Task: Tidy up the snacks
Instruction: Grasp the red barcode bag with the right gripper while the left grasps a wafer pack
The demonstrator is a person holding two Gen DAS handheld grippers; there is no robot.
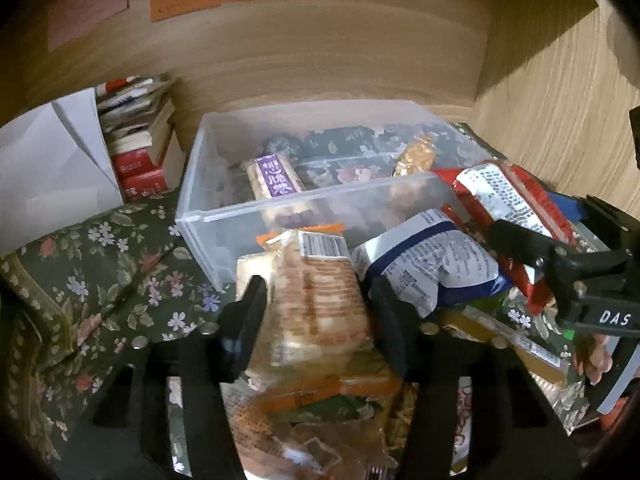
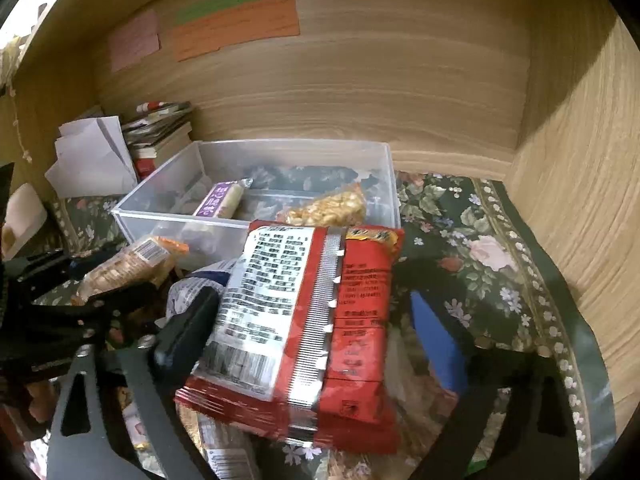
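At lower centre of the left view, the left gripper (image 1: 316, 312) clamps a cracker pack (image 1: 320, 300). The right gripper (image 2: 316, 344) apparently grips a red packet (image 2: 320, 320), before the clear bin (image 2: 160, 216).

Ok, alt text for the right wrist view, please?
The right gripper holds a red snack bag before a clear plastic bin holding two snacks, on a floral cloth. The left gripper holds a cracker pack.

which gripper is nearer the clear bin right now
Left, narrowly. The left gripper, holding the cracker pack, sits just short of the clear bin's front wall. The right gripper, with the red packet, is slightly farther back.
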